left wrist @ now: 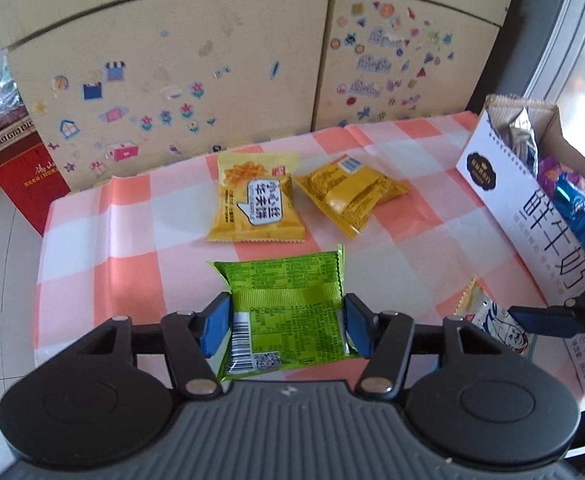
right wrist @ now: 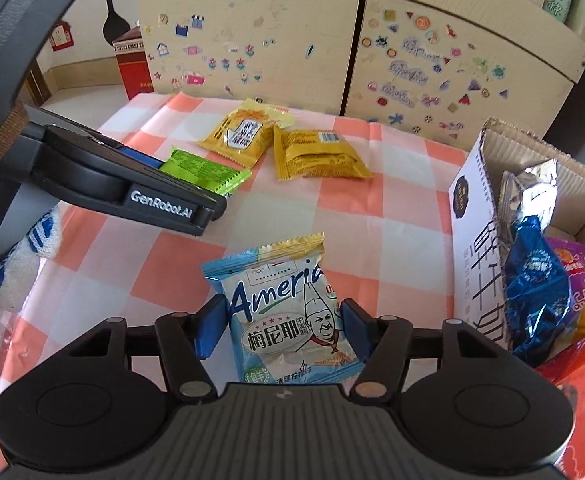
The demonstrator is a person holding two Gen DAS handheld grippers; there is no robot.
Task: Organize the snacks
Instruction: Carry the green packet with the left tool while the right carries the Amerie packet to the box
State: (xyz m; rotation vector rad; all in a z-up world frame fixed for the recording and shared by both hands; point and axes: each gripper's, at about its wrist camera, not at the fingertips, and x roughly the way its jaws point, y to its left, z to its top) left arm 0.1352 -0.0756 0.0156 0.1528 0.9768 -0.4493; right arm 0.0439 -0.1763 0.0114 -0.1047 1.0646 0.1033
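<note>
So both grippers have a snack each right now. Our left gripper (left wrist: 286, 326) has its blue pads pressed on the two side edges of the green pack (left wrist: 288, 308), which is buckling up between them, so that's a proper squeeze. Our right gripper (right wrist: 282, 326) is clamped the same way on the blue pack (right wrist: 288, 316), the one with the little chef on it, and that one stands tilted up between the pads.

Using the box (right wrist: 476, 240) as our landmark: the blue pack sits just beside its white wall, the green pack is further out from it on the same checked cloth (left wrist: 132, 216), and the two yellow packs (left wrist: 254, 200) lie well away from the box toward the stickered cabinet (left wrist: 172, 60), touching each other. The box already holds several foil bags.

Handling-wise, we'd guess these are light, puffy, air-filled pouches with slick film, so they crumple rather than resist and can squirt out if pinched too hard. The contents are probably brittle too. Gripping across the width at the sealed side edges, like now, looks sensible to us; the crimped end seams would be a decent alternative. The lift into the box shouldn't need much force, just a steady hold.
</note>
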